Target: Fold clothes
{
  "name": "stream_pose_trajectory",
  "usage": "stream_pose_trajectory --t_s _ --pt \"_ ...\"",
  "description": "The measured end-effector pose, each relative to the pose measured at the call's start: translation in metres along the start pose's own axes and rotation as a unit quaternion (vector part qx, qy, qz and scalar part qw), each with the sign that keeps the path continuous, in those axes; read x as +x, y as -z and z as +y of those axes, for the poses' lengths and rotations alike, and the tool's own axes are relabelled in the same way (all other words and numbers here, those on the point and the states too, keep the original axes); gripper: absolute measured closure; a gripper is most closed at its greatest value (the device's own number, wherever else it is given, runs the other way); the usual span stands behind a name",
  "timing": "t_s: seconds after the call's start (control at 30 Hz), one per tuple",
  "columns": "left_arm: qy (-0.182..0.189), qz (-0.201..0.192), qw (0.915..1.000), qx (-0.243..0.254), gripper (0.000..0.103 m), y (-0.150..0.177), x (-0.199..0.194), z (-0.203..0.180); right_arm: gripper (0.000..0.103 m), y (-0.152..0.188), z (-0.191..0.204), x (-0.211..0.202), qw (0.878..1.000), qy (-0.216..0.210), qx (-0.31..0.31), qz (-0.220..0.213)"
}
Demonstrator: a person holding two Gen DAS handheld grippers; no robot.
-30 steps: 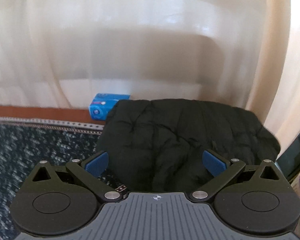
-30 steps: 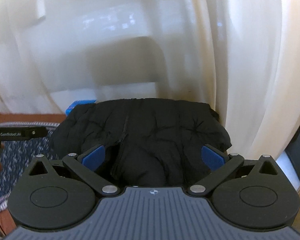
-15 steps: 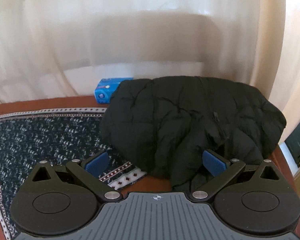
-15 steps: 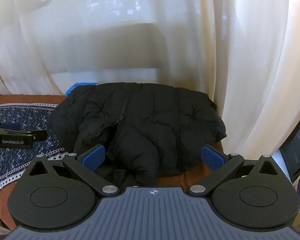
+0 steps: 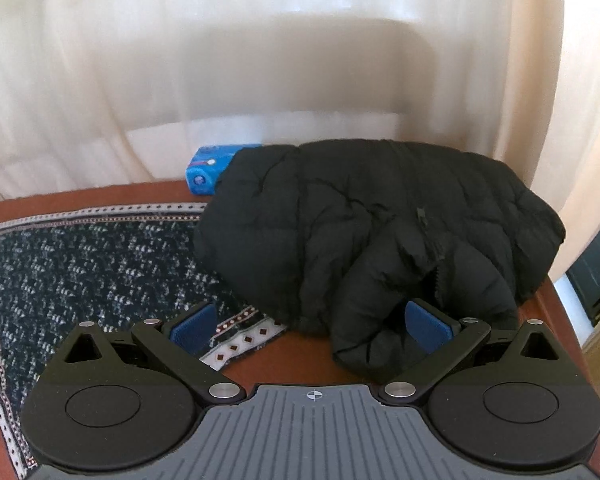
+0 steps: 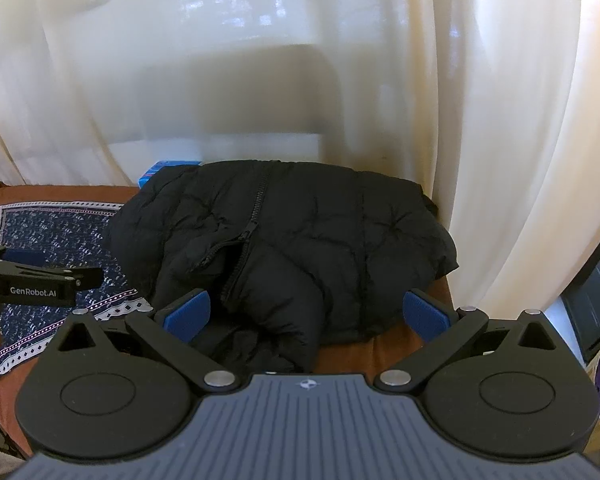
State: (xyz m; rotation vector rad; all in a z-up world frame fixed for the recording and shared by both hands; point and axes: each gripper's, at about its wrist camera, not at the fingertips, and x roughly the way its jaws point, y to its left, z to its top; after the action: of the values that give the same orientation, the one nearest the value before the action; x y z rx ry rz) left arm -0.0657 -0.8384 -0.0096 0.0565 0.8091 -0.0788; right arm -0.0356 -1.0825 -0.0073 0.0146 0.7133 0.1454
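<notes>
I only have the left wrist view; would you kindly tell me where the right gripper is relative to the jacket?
Observer: The right gripper is open, its fingers framing the near edge of the black jacket without clamping it.
Operator: Thank you. How does my left gripper look from there?
Observer: The left gripper shows side-on over the patterned cloth, to the left of the jacket and apart from it.
</notes>
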Motion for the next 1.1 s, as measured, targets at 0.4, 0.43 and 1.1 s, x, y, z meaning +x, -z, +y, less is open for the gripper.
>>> stream_pose_trajectory --t_s 0.4,0.43,1.1 --pt "0.011 0.015 0.9997 0.012 0.0 0.003 -0.004 -0.011 0.001 0.005 0.001 -0.005 1.0 0.008 -0.003 0.007" --pt "0.013 0.017 0.9997 0.011 0.0 0.003 -0.003 -0.011 0.001 0.005 0.0 -0.006 1.0 0.009 -0.003 0.007" --pt "0.038 0.031 0.9987 0.011 0.0 0.008 -0.002 -0.016 0.001 0.011 -0.003 -0.009 1.0 0.01 0.006 0.01"
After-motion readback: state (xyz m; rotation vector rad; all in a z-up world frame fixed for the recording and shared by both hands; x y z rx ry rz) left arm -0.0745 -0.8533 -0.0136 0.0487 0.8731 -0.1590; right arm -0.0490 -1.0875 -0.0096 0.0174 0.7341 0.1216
